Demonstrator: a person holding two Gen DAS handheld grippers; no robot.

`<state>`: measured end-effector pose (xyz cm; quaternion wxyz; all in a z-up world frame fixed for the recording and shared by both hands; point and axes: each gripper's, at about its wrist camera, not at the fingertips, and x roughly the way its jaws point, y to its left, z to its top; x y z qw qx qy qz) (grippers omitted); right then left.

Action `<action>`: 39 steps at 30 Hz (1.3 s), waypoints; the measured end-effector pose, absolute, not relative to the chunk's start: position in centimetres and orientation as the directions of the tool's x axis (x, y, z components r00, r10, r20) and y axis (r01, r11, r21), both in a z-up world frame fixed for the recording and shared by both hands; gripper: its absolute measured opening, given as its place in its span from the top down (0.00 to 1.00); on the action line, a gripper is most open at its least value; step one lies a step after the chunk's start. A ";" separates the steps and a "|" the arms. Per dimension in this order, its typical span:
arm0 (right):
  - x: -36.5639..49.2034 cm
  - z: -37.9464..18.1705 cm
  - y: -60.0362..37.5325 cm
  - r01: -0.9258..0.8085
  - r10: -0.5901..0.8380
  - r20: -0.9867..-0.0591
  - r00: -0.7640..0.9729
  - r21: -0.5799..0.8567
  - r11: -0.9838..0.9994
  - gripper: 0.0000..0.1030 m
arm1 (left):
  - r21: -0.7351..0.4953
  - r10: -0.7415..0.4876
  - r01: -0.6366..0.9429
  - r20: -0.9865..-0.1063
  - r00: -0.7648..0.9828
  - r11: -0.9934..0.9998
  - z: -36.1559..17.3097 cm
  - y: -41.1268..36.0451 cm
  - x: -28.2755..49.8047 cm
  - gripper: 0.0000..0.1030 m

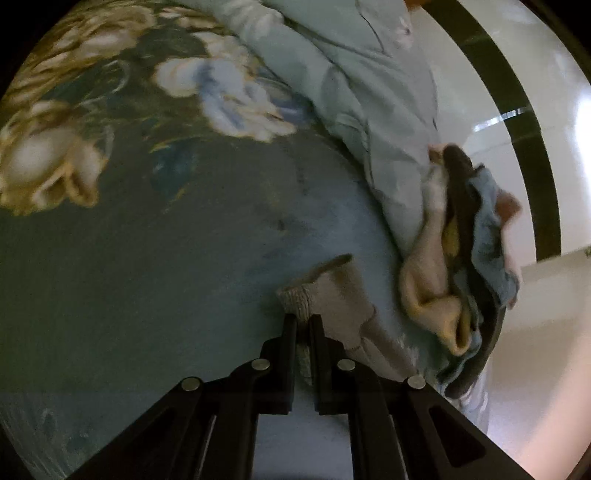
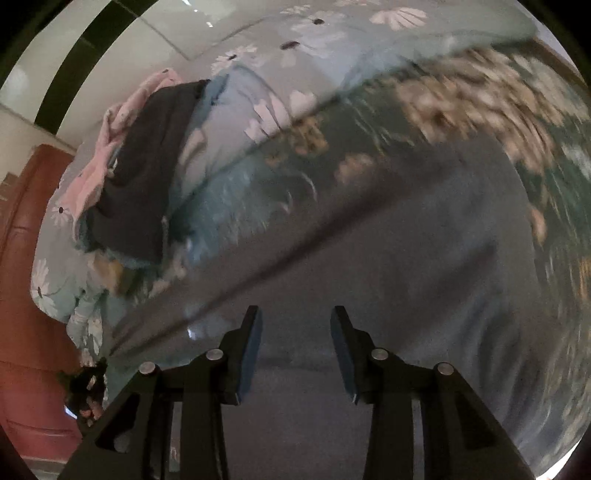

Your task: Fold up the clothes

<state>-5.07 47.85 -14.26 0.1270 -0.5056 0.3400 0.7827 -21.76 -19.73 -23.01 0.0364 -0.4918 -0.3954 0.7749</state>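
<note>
The left gripper (image 1: 303, 321) was clenched on the ribbed edge of a beige knit garment (image 1: 334, 295), the cloth pinched between its nearly closed fingers; the garment trailed off toward one o'clock, a dark corner (image 1: 340, 259) sticking up at its far end, and lay on the bed's floral cover (image 1: 147, 221); at three o'clock from the gripper a heap of clothes (image 1: 469, 258), cream, dark brown and blue pieces bundled together, sat near the bed's edge; above it, toward one o'clock, a pale green quilt (image 1: 351, 74) ran up the frame; large cream flowers printed on the cover showed at ten and eleven o'clock. The right gripper (image 2: 296, 314) was released, its blue-padded fingers standing apart with nothing between them, over the same cover (image 2: 388, 240), blurred here; at ten o'clock the heap of clothes (image 2: 147, 166) showed a dark piece over pink cloth, resting against the daisy-print quilt (image 2: 314, 33); a reddish-brown surface (image 2: 26, 295) stood at nine o'clock.
</note>
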 end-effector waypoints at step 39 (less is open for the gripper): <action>-22.3 -23.5 34.0 0.322 -0.012 -0.997 -0.072 -0.012 -0.947 0.78 | -0.356 0.379 -0.137 -0.895 -0.236 -0.925 -22.7 -11.3 -32.8 0.47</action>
